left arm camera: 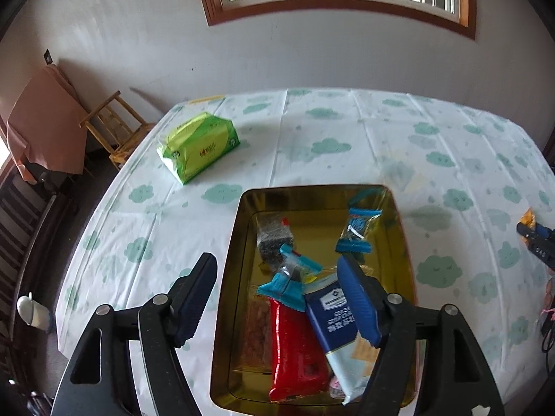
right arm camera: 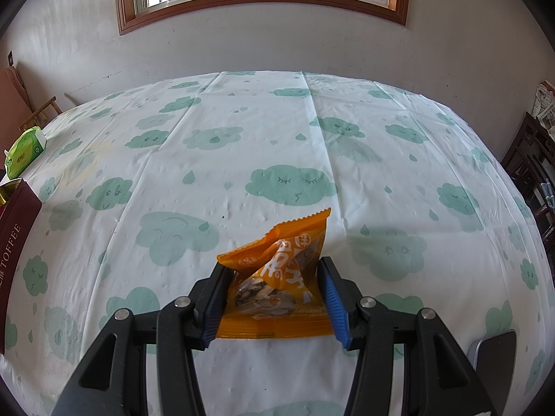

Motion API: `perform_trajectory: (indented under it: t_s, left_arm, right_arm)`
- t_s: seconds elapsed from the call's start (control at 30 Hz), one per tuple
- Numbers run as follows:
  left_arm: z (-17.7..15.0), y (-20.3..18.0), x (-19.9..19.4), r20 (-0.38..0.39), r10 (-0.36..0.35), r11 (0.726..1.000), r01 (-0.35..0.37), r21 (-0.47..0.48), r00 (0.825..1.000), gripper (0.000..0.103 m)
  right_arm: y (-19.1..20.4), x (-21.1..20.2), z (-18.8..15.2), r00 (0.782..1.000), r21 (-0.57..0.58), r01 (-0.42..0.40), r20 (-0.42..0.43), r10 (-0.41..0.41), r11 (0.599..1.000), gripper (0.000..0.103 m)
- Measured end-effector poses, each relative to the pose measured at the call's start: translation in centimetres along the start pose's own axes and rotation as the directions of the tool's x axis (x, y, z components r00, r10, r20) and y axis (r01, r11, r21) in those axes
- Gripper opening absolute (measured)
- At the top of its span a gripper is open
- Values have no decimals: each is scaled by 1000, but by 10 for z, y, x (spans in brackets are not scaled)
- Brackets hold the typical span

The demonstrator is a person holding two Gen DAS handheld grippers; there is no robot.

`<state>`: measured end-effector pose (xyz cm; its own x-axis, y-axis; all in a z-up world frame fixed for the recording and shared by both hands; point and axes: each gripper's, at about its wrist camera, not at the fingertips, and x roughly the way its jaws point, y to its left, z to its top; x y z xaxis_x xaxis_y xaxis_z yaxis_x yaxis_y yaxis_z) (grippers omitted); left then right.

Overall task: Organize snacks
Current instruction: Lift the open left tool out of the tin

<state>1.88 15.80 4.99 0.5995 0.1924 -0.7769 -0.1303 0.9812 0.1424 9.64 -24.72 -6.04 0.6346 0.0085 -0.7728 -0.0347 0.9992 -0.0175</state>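
A gold tin box (left arm camera: 236, 242) sits on the cloud-print tablecloth and holds several snacks: a red packet (left arm camera: 295, 346), a blue and white packet (left arm camera: 333, 319), small blue-ended candies (left arm camera: 359, 225) and a dark clear packet (left arm camera: 274, 239). My left gripper (left arm camera: 277, 294) is open above the tin, holding nothing. My right gripper (right arm camera: 272, 294) is shut on an orange snack packet (right arm camera: 281, 277), which is crumpled between the fingers just above the table. The tin's maroon side (right arm camera: 14, 242) shows at the far left of the right wrist view.
A green tissue pack (left arm camera: 197, 145) lies at the table's far left and also shows in the right wrist view (right arm camera: 24, 152). A wooden chair (left arm camera: 114, 128) stands past the table's left edge. A phone-like object (right arm camera: 492, 350) lies at the right. The right gripper with its orange packet (left arm camera: 534, 239) shows at the right edge.
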Motion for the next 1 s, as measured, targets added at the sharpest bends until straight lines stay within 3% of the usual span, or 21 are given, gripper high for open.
perform_trajectory:
  t_s: [0.43,1.0]
  left_arm:
    - [-5,0,-15,23,18,1000,-17,-22,1000,71]
    - [-22,6,-4,8,57,998,-57,-30,998,73]
  right_arm:
    - [1,-1,0,1000,-3,4,0,-4,1000,50]
    - [4,0,3,998,33,55,-33,-54,998,50]
